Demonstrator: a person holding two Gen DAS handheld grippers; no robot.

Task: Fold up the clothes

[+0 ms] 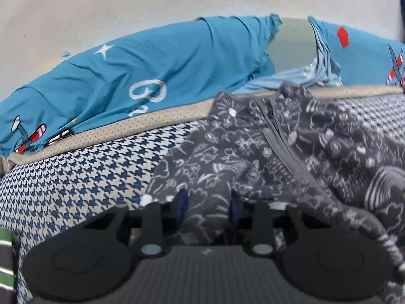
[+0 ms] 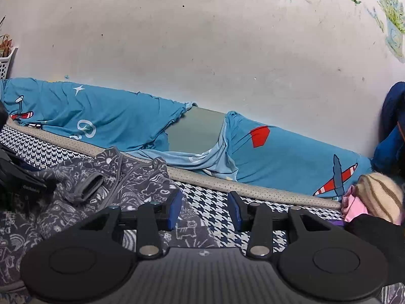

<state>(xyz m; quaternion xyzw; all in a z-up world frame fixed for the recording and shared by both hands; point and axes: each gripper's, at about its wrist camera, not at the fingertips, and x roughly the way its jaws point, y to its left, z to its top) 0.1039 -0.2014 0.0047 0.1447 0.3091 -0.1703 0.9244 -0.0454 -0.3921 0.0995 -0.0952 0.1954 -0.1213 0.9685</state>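
A dark grey zip-up garment [image 1: 253,157] with white doodle print lies crumpled on the houndstooth bed cover [image 1: 83,177]. In the left wrist view a fold of it is bunched between the blue pads [image 1: 182,206] of my left gripper [image 1: 208,209], which is shut on it. In the right wrist view the same garment [image 2: 131,177] spreads to the left. Its corner lies flat under my right gripper [image 2: 205,209], whose jaws stand apart without pressing on it. The left gripper's black body [image 2: 22,185] shows at that view's left edge.
A teal quilt with aeroplane prints [image 2: 278,157] runs along the white wall [image 2: 202,50] behind the bed. A striped knit piece and pink cloth [image 2: 374,197] lie at the right. A white basket [image 2: 6,60] sits far left. Striped fabric [image 1: 5,258] shows at the left edge.
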